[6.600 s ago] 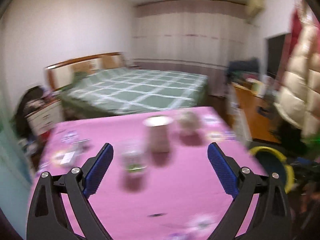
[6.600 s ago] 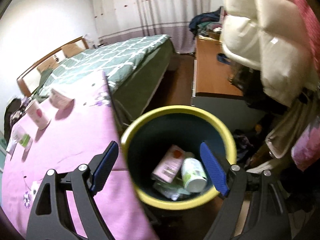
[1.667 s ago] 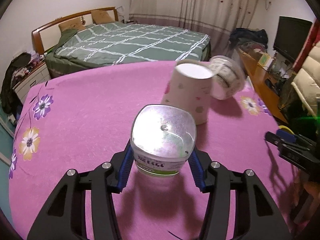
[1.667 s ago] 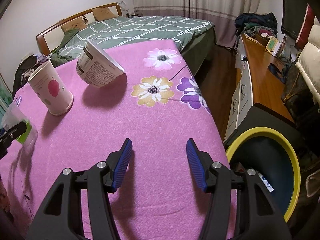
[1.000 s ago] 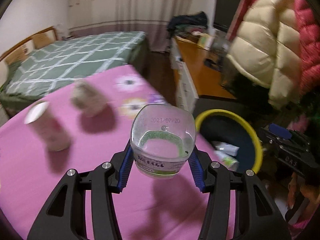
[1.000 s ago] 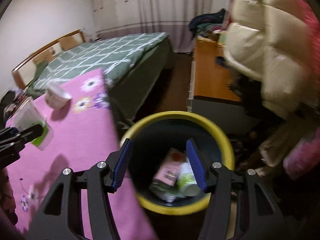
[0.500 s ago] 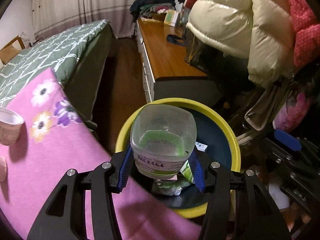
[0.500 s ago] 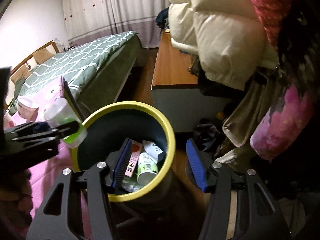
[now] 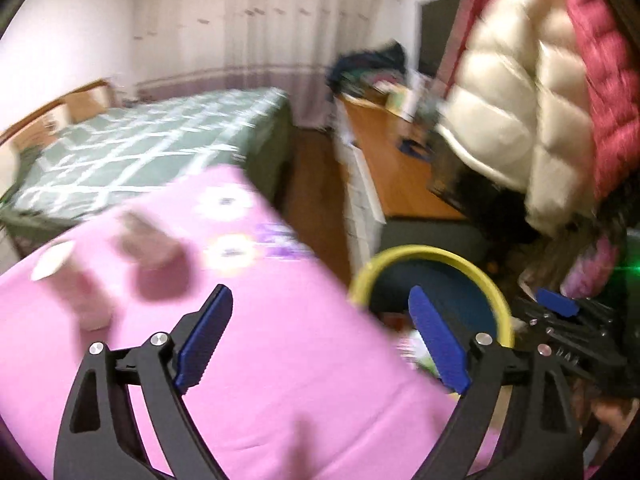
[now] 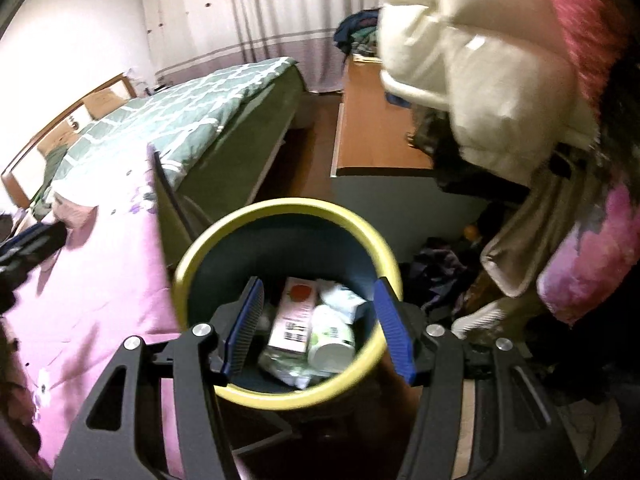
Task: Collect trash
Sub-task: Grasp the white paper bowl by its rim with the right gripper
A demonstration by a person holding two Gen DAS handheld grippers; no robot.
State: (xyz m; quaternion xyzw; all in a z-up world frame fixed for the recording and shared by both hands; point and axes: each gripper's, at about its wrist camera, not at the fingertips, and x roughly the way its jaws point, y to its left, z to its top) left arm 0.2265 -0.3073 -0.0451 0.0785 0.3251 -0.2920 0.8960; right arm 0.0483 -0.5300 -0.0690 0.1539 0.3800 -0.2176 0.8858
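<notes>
The clear tub is gone from the left gripper (image 9: 320,336), whose jaws have just sprung apart, empty. Right gripper (image 10: 318,328) hangs parted, empty, over the yellow-rimmed bin (image 10: 280,394) (cartons, bottle inside). Two cups (image 9: 76,280) left on the pink table (image 9: 280,380).

- The bin (image 10: 384,252) mouth lies open from above; cartons and bottles (image 10: 308,320) fill only its bottom.
- The right claw (image 10: 318,326) hangs over that mouth, nothing between its pads.
- The left claw (image 9: 320,336), just opened wide and empty, sits above bare pink counter (image 9: 280,380).
- Far left on it, two cups (image 9: 80,292) stand in the way.
- Puffy coats (image 10: 460,80) crowd the bin's right side.
</notes>
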